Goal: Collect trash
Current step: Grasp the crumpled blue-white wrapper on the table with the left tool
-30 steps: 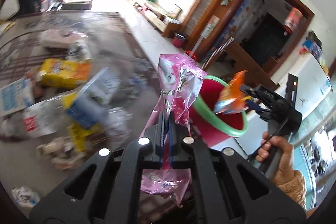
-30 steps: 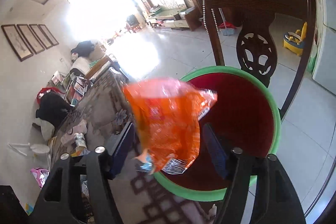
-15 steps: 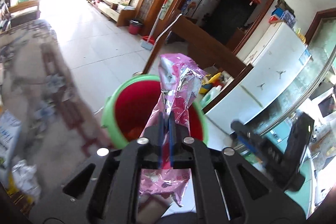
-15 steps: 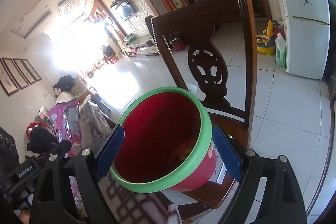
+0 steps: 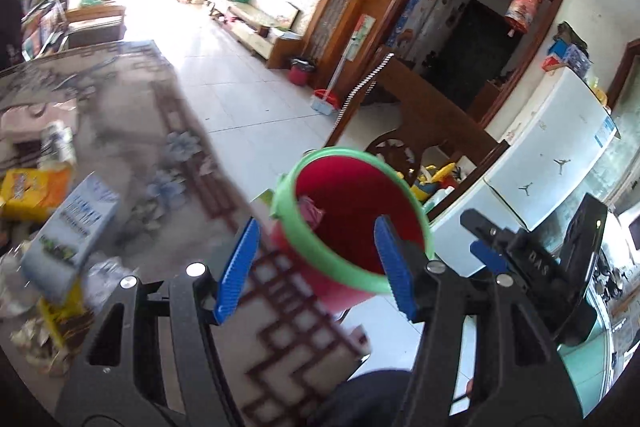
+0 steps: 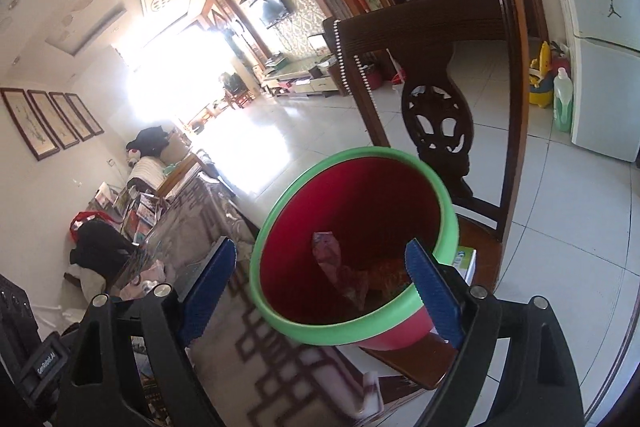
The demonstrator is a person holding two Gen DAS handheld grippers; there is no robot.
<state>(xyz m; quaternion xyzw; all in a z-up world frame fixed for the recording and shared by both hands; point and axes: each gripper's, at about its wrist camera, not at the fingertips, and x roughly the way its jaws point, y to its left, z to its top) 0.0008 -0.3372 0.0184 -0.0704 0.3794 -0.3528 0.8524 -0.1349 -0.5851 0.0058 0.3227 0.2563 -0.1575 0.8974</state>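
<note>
1. The bin (image 6: 416, 337) was red with a green rim.
2. A pink wrapper (image 6: 334, 259) and an orange wrapper (image 6: 386, 277) lay inside.
3. The tablecloth (image 5: 176, 155) bore brown lattice and pale flowers.
4. The gripper pads (image 5: 236, 267) were blue.

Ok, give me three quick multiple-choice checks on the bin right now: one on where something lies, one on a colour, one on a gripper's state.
1. Where does the pink wrapper lie?
A. On the table
B. Inside the bin
C. Between the left gripper's fingers

2. What colour is the bin's rim?
A. Green
B. Blue
C. Black

3. What is between the right gripper's fingers?
A. An orange wrapper
B. A box
C. Nothing

Answers:
1 B, the right wrist view shows the pink wrapper down inside the red bin, beside an orange wrapper.
2 A, a green band rings the red bin in both views.
3 C, its blue fingers stand wide apart with only the bin seen beyond them.
</note>
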